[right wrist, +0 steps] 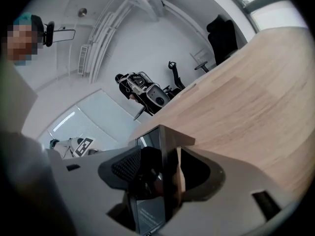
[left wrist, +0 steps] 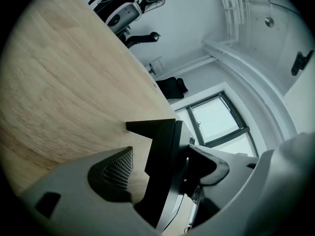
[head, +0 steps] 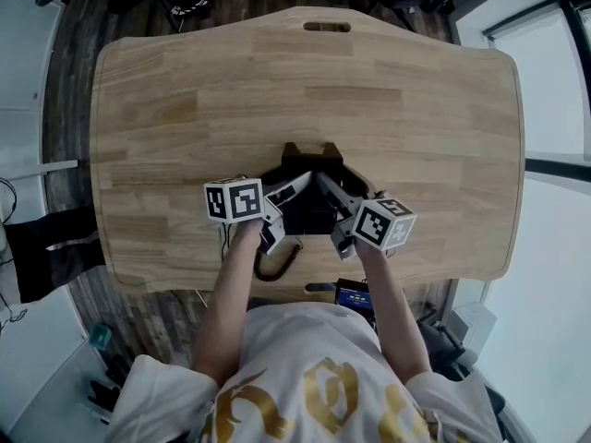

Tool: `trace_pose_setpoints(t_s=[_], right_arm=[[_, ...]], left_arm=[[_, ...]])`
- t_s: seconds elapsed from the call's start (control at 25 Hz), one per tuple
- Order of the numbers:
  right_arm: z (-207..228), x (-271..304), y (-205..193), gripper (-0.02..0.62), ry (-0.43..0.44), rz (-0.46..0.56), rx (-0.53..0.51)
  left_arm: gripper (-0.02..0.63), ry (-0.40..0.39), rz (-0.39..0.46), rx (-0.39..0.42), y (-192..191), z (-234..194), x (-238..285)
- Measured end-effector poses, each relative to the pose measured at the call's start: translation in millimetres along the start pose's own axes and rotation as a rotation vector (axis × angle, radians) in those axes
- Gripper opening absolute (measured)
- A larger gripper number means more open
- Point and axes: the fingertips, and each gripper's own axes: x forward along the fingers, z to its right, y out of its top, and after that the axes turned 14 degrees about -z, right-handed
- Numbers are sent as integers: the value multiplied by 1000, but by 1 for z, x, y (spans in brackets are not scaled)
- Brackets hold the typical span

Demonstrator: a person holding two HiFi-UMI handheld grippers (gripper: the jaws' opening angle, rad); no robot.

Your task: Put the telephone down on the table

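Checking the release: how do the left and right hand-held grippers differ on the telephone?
The left hand-held gripper stands open, with table wood showing between one jaw and the telephone; the right hand-held gripper looks closed on it. The left one flanks the telephone's left side, the right one its right. Both have the telephone between their jaws, and it looks set on the table.
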Motion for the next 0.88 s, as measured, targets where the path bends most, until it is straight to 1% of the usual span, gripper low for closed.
trace_pose_setpoints(t_s=[0.24,0.32,0.4,0.48,0.56,0.64,0.72,0.76,0.84,0.88], right_arm=[[8,-12,-4,229,-71,4,7],[11,-20,-3,230,-95,23,8],[12,-28,0,230,-127,47,-12],[10,-35,2,229,-153,64,-38],[3,-40,4,229,-147,77,-58],[-8,-45,5,223,-119,93,-82],[-19,-49,6,180,-107,102,-122],[-24,-51,6,143,-117,104,-152],[-32,-56,5,85,-152,110,-210],[-37,-58,5,67,-164,118,-230]], left_arm=[[321,56,-7,19,1,1,-4],[321,95,-8,47,2,2,-7],[321,131,0,80,4,4,-10],[321,144,19,98,5,6,-15],[321,155,54,105,7,6,-26],[321,172,97,110,10,7,-39],[321,193,132,118,12,8,-52],[321,200,143,129,12,10,-58],[319,208,140,178,9,18,-66],[319,217,122,218,5,22,-67]])
